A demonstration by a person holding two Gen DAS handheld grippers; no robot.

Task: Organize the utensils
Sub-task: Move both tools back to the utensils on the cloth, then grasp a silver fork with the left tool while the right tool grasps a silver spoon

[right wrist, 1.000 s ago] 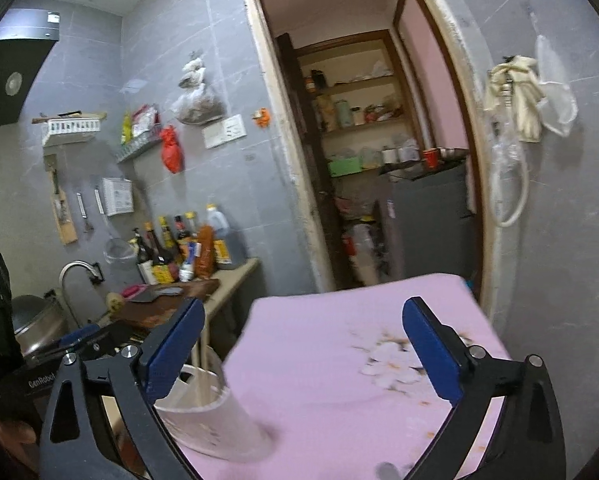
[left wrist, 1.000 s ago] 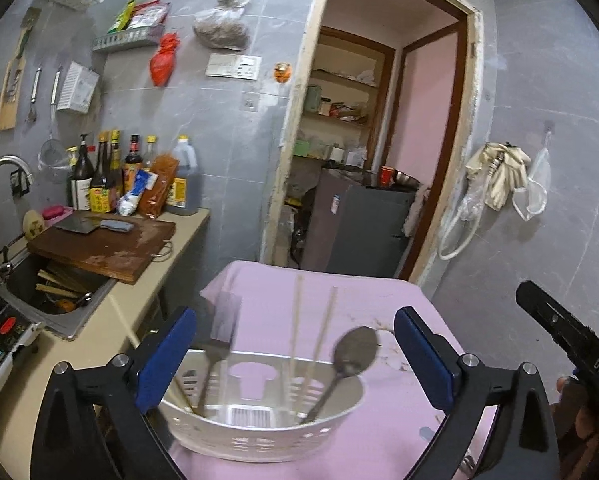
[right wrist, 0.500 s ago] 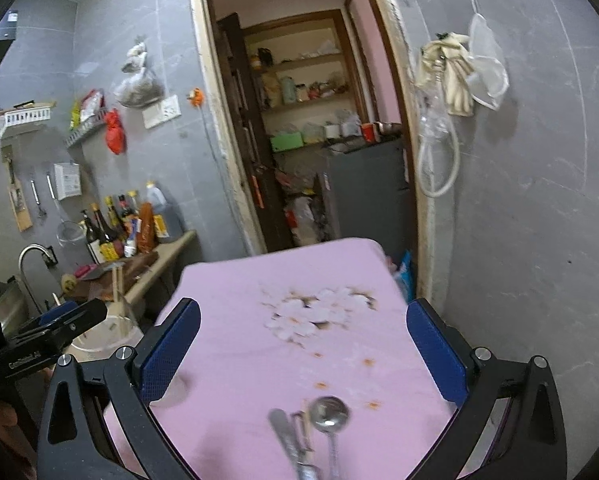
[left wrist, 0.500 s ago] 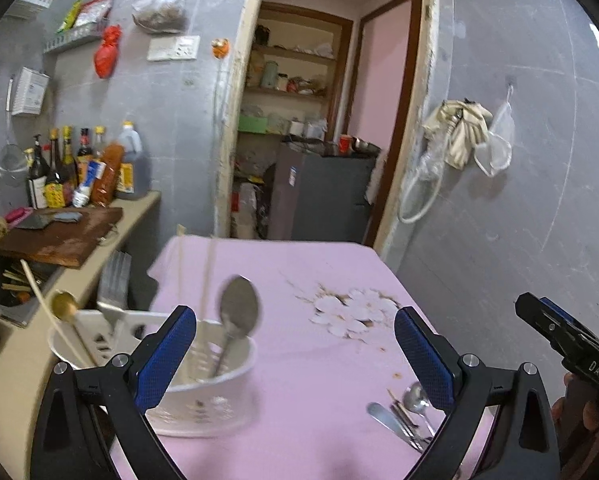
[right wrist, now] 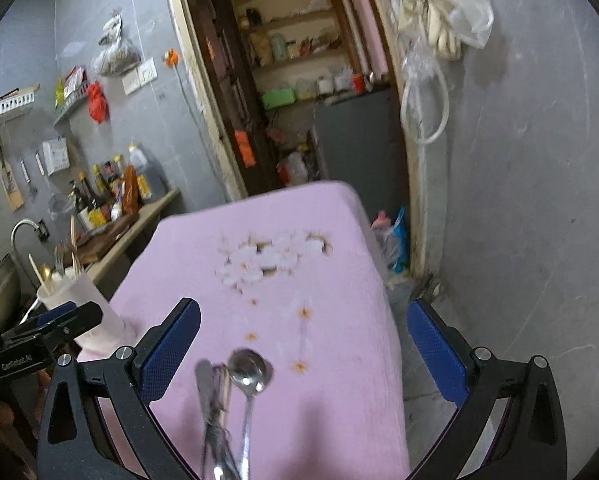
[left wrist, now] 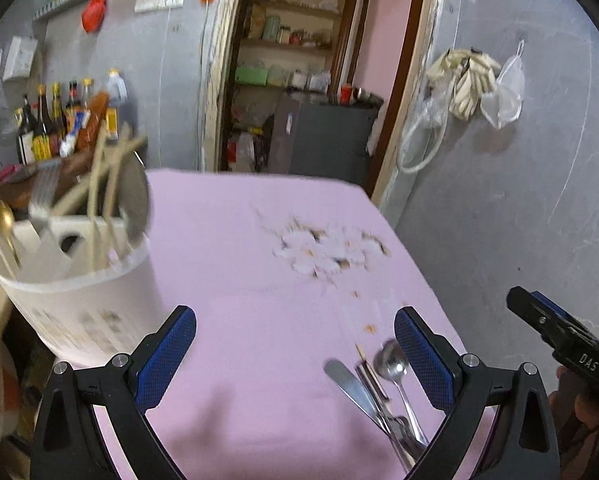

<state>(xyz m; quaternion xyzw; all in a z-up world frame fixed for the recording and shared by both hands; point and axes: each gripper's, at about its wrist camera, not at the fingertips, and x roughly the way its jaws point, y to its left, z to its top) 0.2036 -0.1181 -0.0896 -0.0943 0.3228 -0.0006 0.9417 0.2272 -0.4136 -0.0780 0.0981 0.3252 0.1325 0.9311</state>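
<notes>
Lying on the pink tablecloth (right wrist: 339,272) near its close edge, the loose cutlery is a small bundle: a spoon (right wrist: 247,372), a table knife (right wrist: 204,384) and something thin between them, long axes running away from the person. The right gripper (right wrist: 303,348) hangs just above, jaws wide apart and empty, bundle nearer its left finger. The left gripper (left wrist: 295,352), also wide and empty, has them beside its right finger. The white holder (left wrist: 79,300) stands well apart at the left edge; open cloth lies between.
</notes>
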